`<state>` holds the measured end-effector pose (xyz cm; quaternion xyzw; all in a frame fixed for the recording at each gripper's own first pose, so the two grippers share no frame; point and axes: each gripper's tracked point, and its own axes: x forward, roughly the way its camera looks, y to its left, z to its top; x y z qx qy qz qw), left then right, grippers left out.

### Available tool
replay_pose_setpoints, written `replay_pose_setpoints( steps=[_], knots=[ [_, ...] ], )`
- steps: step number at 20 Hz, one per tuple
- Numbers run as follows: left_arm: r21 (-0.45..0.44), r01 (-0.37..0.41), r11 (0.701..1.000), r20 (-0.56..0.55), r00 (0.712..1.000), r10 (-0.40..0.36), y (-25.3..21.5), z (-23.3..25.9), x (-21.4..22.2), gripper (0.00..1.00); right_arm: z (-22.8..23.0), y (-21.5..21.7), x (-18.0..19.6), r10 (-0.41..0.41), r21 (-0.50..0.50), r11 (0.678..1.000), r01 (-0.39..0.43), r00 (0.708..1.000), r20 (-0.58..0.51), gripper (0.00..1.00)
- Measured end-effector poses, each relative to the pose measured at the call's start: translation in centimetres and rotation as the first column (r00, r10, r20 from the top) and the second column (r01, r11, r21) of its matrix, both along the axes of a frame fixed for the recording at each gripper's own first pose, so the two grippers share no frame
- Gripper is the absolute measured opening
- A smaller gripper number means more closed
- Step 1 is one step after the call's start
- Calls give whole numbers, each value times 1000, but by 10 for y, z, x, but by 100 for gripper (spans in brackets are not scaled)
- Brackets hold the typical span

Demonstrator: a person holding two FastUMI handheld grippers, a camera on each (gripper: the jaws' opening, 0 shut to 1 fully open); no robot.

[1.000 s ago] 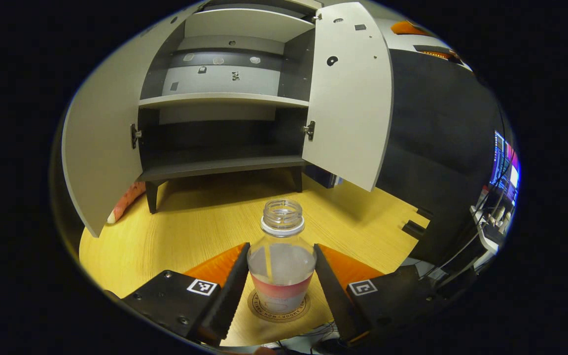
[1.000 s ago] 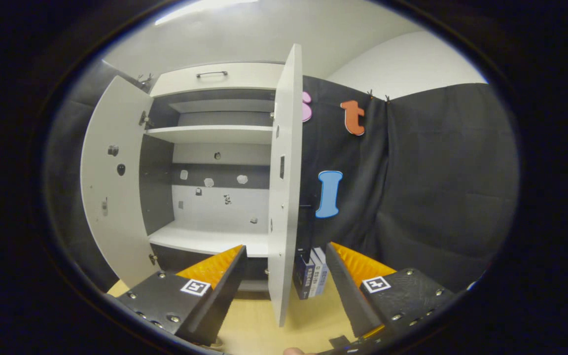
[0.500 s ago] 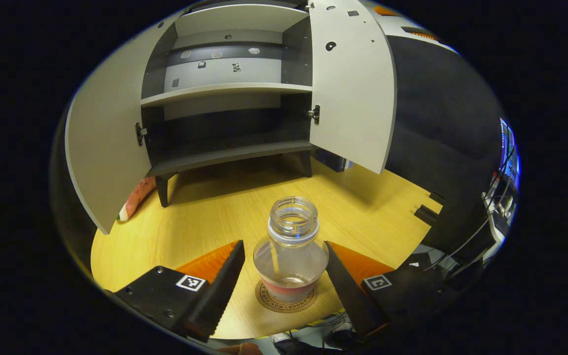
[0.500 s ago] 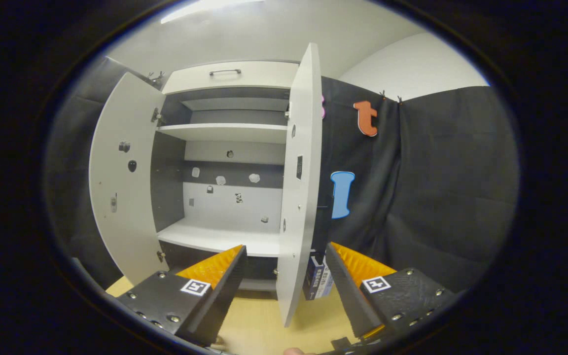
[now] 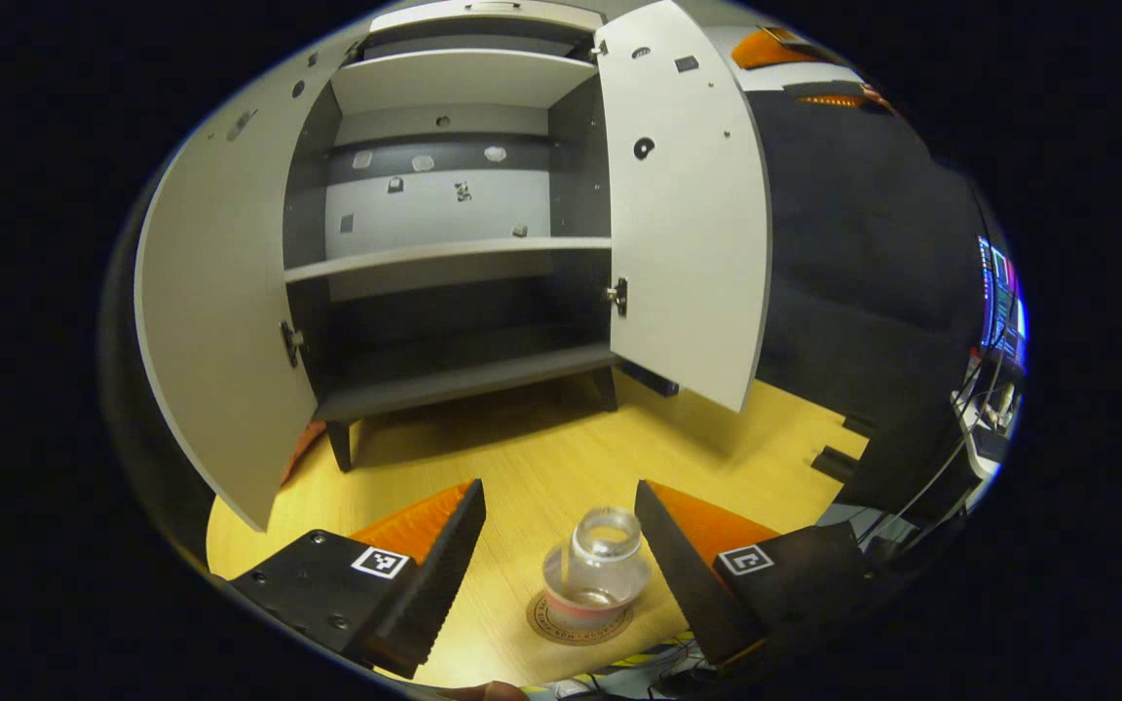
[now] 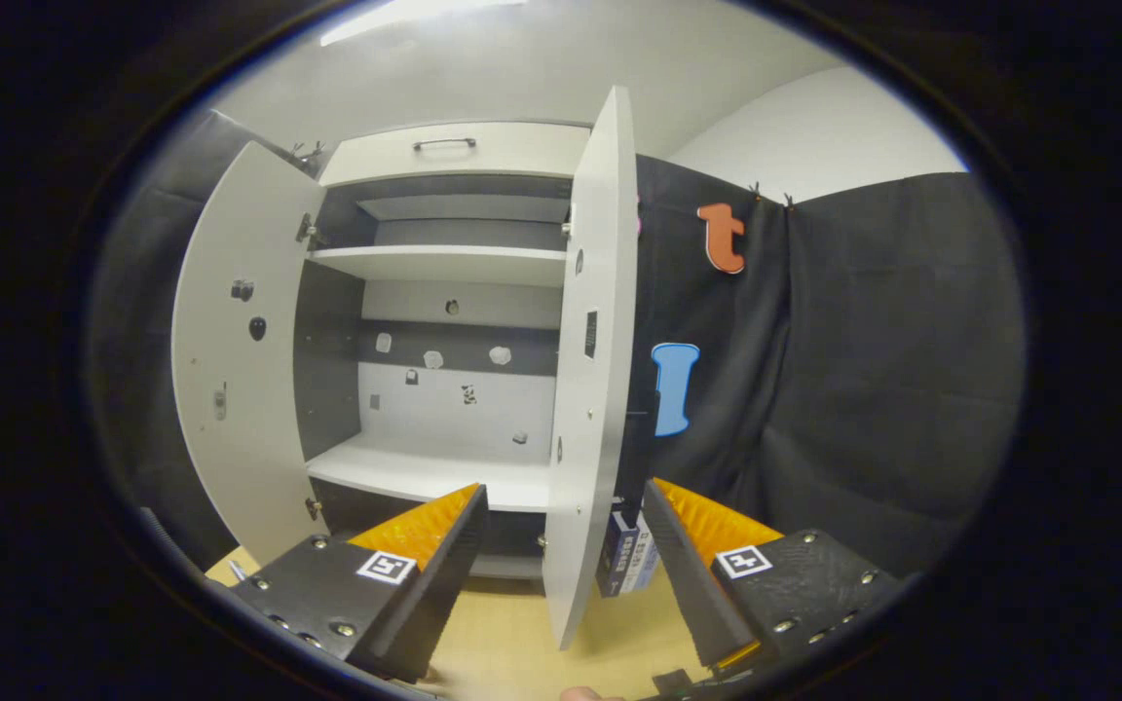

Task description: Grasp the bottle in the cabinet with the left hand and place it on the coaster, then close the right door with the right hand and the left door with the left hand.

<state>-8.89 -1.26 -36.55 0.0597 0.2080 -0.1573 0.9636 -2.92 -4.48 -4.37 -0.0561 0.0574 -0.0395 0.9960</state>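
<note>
Right gripper view first: the right gripper (image 6: 566,545) is held with its fingers spread and nothing between them but the free edge of the right door (image 6: 592,389), which is seen nearly edge-on and runs tall and upright straight ahead, standing out toward the camera from the cabinet (image 6: 444,321). No contact with the panel can be made out. The door's outer face is turned to the right of the view, so a push from that side, swinging leftward, is judged to be what the coming move calls for. Of the two hands, this one is clearly better lined up with that door.

From the left gripper view, the left gripper (image 5: 559,545) is seen released, fingers wide, with the bottle (image 5: 596,576) lower down between them and touched by neither. The bottle is stood upright, uncapped, on the coaster (image 5: 580,620) on the table (image 5: 522,458). Farther out, the left door (image 5: 215,321) is swung wide open, left of the fingers.
</note>
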Motion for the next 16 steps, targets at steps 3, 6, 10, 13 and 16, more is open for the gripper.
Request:
replay_pose_setpoints(
  steps=[3,6,10,13,16],
  knots=[
    [-2,-14,1000,87,996,14,2,50,16,99,2,-13,3,-28,0,1000,28,1000,15,96],
    [24,-59,998,165,985,54,14,98,34,99,5,-28,6,-56,-17,998,56,998,27,96],
    [-2,-134,991,263,956,130,26,165,55,98,7,-55,12,-122,-41,991,124,991,50,93],
    [-29,-191,981,288,938,191,35,203,62,98,11,-72,20,-168,-59,983,173,983,71,93],
    [-34,-241,970,307,921,239,48,231,58,98,9,-85,31,-199,-85,975,205,977,76,93]
  ],
)
